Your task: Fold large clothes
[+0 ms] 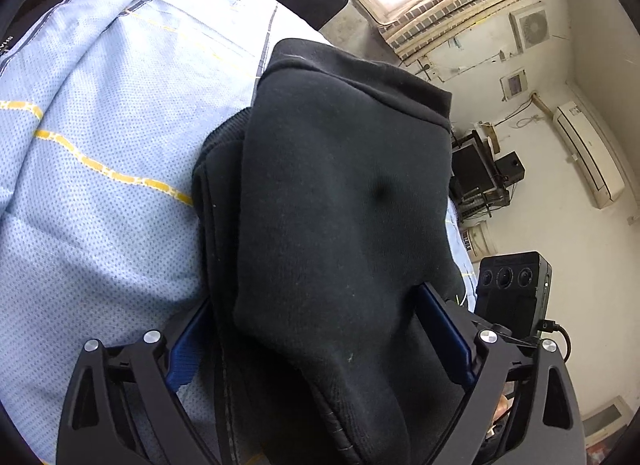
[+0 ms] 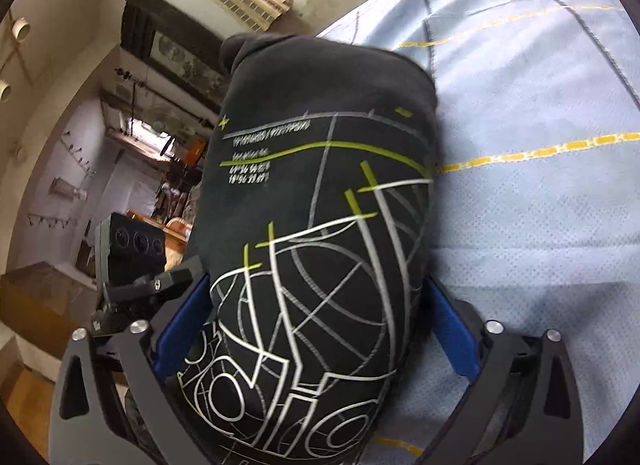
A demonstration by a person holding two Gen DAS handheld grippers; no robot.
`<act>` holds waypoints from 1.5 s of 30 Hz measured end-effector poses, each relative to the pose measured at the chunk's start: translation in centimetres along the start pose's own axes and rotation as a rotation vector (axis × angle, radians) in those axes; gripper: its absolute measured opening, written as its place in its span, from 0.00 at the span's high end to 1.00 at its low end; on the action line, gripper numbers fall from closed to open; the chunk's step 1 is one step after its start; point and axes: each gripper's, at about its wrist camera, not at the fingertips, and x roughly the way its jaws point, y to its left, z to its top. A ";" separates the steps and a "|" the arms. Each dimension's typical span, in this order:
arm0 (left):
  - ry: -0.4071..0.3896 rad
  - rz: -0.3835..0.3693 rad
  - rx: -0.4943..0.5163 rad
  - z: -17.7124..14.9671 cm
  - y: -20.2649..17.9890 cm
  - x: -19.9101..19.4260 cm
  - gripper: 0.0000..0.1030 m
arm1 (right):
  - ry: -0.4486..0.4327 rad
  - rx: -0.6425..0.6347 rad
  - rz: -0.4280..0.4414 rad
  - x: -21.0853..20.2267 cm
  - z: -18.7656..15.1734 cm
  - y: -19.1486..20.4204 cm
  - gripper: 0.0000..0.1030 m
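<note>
Left wrist view: the left tool (image 1: 320,341) stands with its jaws spread wide, blue pads (image 1: 442,329) on either side of a thick folded bundle of the black garment (image 1: 340,201). The bundle fills the gap between the fingers and runs forward from them, its far folded edge lying ahead of the tool; whether the pads press the cloth or merely flank it cannot be told. The garment rests on a bed covered by a pale blue sheet (image 1: 100,125) with yellow and dark lines. A small black camera unit (image 1: 514,285) shows at the right.

Right wrist view: the right tool (image 2: 316,341) likewise stands with jaws wide apart, one blue pad (image 2: 454,329) at each flank of the same black garment (image 2: 320,205), here showing its printed side of white, grey and lime line graphics. The folded mass lies between the fingers and extends ahead of them, its right edge against the blue sheet (image 2: 540,225). The cloth bulges to both pads, but firm contact is not clear.
</note>
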 end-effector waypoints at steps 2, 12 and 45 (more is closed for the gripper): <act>-0.004 -0.015 0.011 -0.1 -0.1 -0.3 0.15 | -0.003 -0.004 -0.002 0.0 -0.2 0.3 0.13; -0.040 -0.066 0.082 -0.5 -2.1 -1.3 0.19 | -0.013 -0.057 0.006 -1.1 0.1 2.2 0.20; -0.207 -0.065 0.236 -1.4 -6.9 -7.8 0.20 | -0.099 -0.170 0.083 -5.2 0.8 5.8 0.21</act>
